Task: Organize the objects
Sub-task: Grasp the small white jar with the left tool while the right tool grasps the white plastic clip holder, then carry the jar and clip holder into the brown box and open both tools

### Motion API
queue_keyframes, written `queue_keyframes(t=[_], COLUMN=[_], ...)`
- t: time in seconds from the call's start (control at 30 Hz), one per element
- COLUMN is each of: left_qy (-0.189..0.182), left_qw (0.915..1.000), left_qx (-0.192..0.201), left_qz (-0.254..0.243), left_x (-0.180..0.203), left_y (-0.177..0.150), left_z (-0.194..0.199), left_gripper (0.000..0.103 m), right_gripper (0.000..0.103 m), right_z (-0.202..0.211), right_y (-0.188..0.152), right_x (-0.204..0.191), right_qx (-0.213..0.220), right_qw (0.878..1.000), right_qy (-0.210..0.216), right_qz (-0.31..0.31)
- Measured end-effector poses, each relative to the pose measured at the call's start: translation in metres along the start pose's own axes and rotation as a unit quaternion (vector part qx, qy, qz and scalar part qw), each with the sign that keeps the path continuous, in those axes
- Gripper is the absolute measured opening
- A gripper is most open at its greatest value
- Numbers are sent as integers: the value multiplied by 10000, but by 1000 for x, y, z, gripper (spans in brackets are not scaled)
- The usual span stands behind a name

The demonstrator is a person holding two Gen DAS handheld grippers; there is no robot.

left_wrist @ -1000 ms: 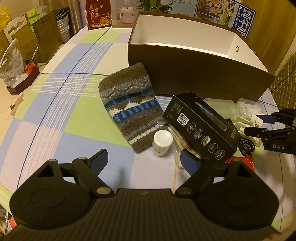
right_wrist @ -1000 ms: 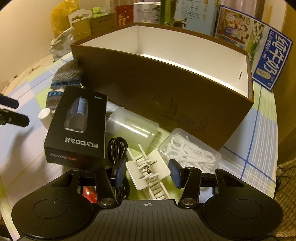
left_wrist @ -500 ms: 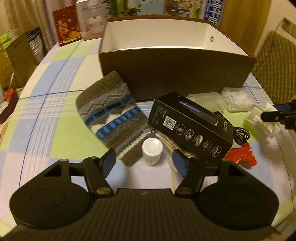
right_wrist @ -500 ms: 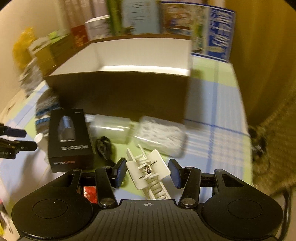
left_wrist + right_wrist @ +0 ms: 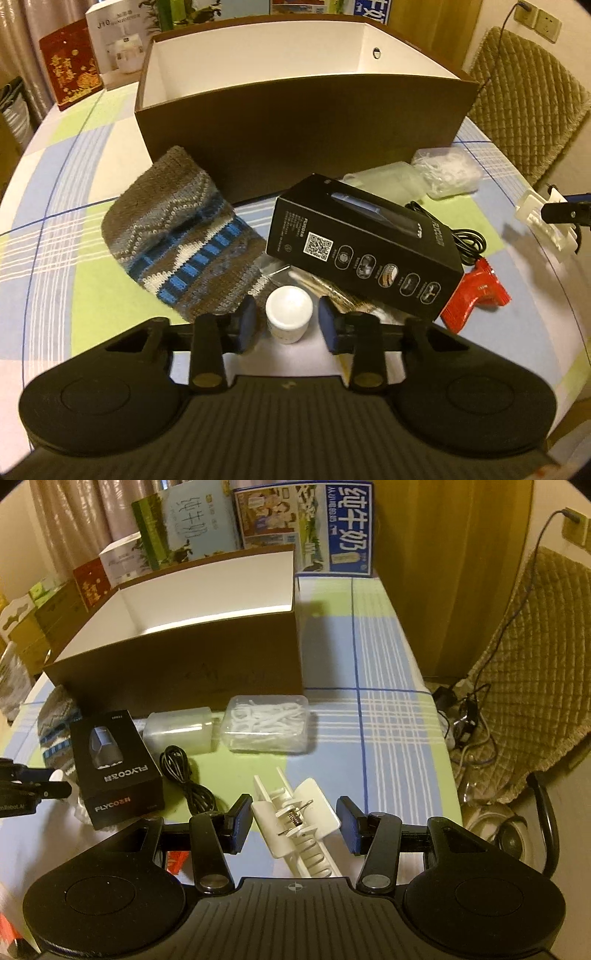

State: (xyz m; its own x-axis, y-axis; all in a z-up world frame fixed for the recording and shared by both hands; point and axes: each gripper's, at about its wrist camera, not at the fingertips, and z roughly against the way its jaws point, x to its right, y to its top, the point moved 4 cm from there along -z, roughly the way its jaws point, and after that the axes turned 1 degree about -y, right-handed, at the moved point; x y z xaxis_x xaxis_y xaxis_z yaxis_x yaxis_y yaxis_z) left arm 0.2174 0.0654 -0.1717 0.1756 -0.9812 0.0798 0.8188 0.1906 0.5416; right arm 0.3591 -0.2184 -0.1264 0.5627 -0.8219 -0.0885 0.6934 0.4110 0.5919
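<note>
Left wrist view, nearest first: the left hand-held gripper (image 5: 287,328) has its blue pads partly closed around a small white round-capped plastic bottle (image 5: 289,313), a gap showing on each side, so nothing is gripped yet; a second ago the jaws stood far wider and the bottle sat ahead of them. Just behind it lie a brown-and-blue patterned knitted pouch (image 5: 181,236) and a black cardboard shaver box (image 5: 364,249) propped over a clear packet of cotton swabs. On the right wrist view, the right hand-held gripper (image 5: 293,829) stands open around a white plastic spring clip (image 5: 295,825), which appears lifted off the checked table (image 5: 388,716), though I cannot tell if the pads touch it. Farthest stands the empty brown white-lined cardboard box (image 5: 295,122), likely the destination, now seen more squarely than before.
</note>
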Motion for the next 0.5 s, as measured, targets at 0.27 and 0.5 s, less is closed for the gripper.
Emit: queue_keyframes(t=[0.27, 0.5], left_qy=[-95, -20], left_qw=[9997, 9984], left_qx=[207, 561], left_qz=[-122, -103], left_x=[-6, -14], left_y=[4, 27], left_z=[19, 60], left_gripper=[22, 22], right_gripper=[47, 47], right_z=[14, 27], right_y=[9, 36], right_x=[-12, -24], right_qx=[185, 486], right_qw=[9998, 9985], right_qy=[12, 259], right_qz=[-88, -42])
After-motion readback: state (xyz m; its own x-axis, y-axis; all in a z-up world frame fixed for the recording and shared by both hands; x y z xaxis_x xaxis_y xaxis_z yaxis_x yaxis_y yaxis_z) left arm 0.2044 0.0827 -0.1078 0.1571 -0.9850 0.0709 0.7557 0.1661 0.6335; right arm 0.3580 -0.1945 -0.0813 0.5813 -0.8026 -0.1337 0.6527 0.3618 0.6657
